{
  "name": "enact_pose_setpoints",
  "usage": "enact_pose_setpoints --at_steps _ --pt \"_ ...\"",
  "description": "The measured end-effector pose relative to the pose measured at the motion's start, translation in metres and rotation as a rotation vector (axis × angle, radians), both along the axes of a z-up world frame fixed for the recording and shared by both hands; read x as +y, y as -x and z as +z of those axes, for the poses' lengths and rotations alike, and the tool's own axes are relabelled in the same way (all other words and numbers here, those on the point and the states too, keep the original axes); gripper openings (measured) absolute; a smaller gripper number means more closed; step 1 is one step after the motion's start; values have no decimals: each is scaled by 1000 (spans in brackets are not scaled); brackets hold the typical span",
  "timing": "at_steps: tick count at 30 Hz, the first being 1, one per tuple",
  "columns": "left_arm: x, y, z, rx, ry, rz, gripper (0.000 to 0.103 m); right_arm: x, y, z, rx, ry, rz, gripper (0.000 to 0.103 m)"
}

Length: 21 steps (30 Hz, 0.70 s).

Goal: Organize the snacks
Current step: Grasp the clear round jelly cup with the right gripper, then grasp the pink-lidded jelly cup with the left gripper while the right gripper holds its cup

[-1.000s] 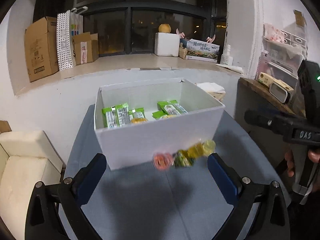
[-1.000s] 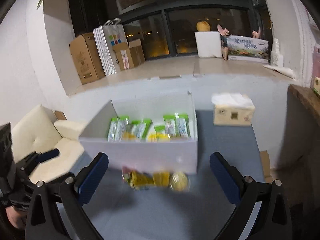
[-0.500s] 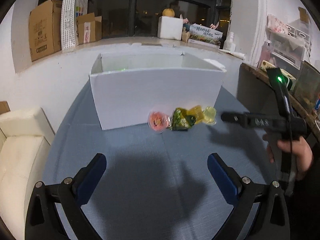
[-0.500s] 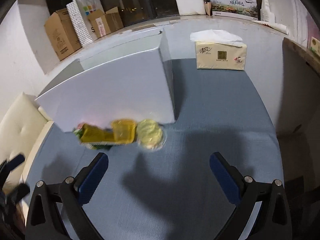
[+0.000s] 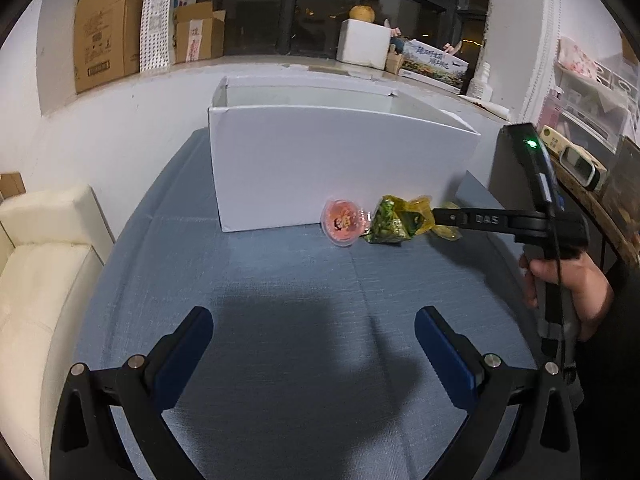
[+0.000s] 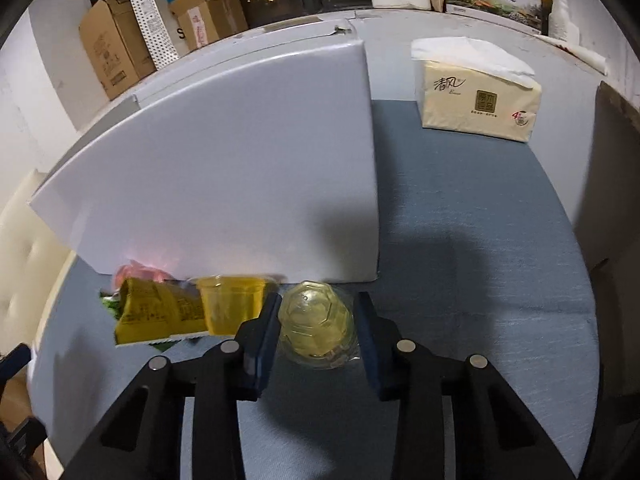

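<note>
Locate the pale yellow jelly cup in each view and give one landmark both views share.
Left wrist: pale yellow jelly cup right of centre, mostly hidden behind the right gripper.
Right wrist: lower centre, between the closing jaws.
Shared landmark: white box just behind it.

Four snacks are lying in a row at the white box's (image 6: 240, 184) front base: pink jelly cup (image 5: 343, 227), crumpled yellow-green packet (image 6: 156, 310), amber jelly cup (image 6: 230, 309), pale yellow jelly cup (image 6: 318, 324) on its side.
</note>
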State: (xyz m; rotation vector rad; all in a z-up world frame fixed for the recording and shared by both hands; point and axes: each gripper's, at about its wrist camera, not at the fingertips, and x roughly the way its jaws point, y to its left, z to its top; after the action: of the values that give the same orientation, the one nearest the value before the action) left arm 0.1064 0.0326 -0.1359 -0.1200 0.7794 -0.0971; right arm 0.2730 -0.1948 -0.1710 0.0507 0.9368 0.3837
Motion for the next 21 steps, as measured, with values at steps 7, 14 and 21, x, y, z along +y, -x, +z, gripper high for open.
enact_pose_setpoints --at_steps 7,14,21 --pt "-10 -20 1 13 -4 -3 103 -19 35 10 -37 -58 -19 40" --pt "-18 -73 -3 22 -75 37 103 -34 92 29 -74 -161 -14 40" --pt "-17 -111 -16 66 -93 83 103 -48 120 39 -96 -222 -10 40"
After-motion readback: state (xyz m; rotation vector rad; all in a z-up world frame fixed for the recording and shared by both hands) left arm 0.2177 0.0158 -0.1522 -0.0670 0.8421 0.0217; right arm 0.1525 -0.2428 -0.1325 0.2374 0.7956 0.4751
